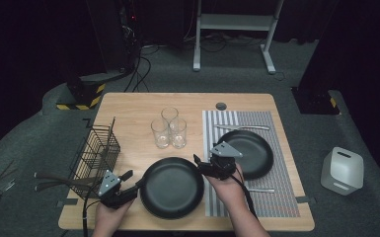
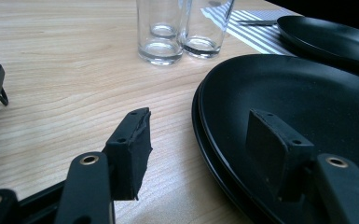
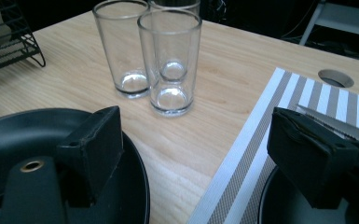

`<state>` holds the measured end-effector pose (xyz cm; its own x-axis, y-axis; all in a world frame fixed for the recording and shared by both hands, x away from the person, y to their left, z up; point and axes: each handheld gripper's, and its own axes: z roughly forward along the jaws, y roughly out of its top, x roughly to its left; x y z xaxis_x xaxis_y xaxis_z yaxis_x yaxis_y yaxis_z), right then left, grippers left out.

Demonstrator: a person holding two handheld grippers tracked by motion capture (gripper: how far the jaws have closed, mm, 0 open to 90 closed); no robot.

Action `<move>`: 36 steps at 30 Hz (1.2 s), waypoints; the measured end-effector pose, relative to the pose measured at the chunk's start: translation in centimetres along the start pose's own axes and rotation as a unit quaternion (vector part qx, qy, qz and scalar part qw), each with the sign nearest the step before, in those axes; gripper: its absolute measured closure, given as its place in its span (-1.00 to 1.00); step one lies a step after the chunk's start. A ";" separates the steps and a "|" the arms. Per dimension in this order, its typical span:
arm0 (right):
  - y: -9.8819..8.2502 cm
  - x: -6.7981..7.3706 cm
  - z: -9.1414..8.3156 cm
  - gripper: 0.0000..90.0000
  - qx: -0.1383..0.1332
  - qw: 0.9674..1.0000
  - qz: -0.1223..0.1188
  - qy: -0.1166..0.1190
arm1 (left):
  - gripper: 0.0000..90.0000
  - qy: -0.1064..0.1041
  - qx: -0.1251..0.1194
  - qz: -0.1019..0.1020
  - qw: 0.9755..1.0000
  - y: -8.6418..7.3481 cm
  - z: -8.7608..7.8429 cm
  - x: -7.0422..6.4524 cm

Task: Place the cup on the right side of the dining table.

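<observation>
A black plate (image 1: 171, 187) lies on the wooden table (image 1: 128, 106) near its front edge. My left gripper (image 1: 131, 180) is at the plate's left rim. In the left gripper view the left gripper (image 2: 203, 126) stands open with that rim (image 2: 205, 116) between its jaws; neither pad presses on it. My right gripper (image 1: 200, 167) is at the plate's upper right rim. In the right gripper view the right gripper (image 3: 200, 149) is open, one jaw above the plate (image 3: 28, 135), the other above the striped placemat (image 3: 261, 130). Nothing is held.
A second black plate (image 1: 249, 153) rests on the placemat (image 1: 276, 197) with a knife (image 1: 242, 127) behind it. Three empty glasses (image 1: 169, 127) stand close behind the near plate. A wire basket (image 1: 96, 153) sits at the table's left edge. A white container (image 1: 342, 170) stands on the floor.
</observation>
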<state>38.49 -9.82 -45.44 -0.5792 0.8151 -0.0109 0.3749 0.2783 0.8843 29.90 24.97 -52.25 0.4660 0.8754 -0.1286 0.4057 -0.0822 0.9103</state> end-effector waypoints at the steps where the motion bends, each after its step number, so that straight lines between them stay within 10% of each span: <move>1: 0.2 0.0 0.1 -0.60 -0.001 1.000 -0.002 0.000 | -0.10 0.001 0.000 -0.001 1.000 0.0 0.0 0.0; 36: 5.8 0.7 8.2 -0.61 -0.002 1.000 -0.009 0.019 | -0.10 -0.006 0.006 0.006 1.000 0.1 0.1 0.0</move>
<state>46.20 -3.46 -44.15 -0.6124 0.7905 -0.0100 0.3612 0.2910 0.8859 30.02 24.85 -52.24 0.4808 0.8683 -0.1218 0.4088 -0.0991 0.9072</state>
